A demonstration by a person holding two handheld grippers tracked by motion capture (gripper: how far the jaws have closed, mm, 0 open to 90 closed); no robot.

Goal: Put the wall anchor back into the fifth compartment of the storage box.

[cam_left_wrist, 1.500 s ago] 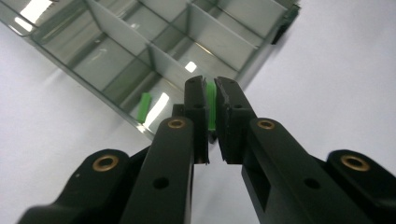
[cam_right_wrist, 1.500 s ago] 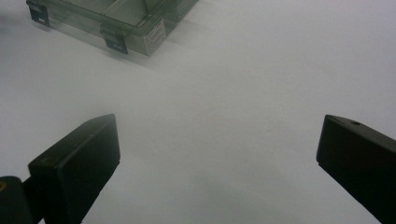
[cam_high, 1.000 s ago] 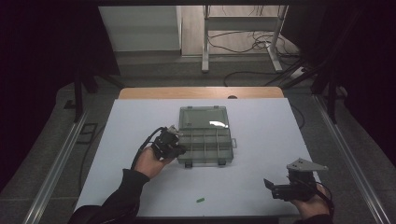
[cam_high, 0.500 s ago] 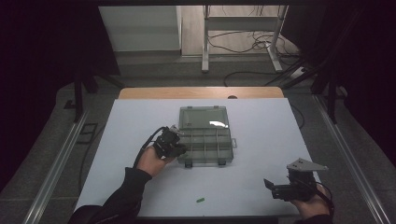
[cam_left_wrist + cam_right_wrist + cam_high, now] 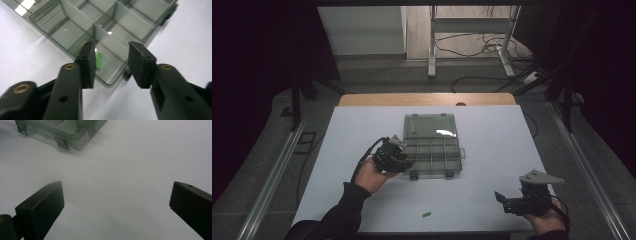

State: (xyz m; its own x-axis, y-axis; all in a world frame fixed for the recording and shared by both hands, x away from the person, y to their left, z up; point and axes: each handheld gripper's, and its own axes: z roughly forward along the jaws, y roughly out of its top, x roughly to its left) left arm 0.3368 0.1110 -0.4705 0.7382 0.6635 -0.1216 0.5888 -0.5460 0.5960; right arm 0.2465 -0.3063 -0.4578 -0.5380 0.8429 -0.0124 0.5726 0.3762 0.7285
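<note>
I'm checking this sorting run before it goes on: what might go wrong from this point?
1. The left gripper hangs open over the organizer box, where a green piece lies in a corner compartment; a careless pull back may knock the box's thin wall.
2. Another green piece lies loose near the table's front edge; the right gripper, open nearby, might nudge it off.

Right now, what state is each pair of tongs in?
Left tongs: open, empty, poised over the compartment box corner where a green piece lies.
Right tongs: wide open, empty, above the white table.
</note>
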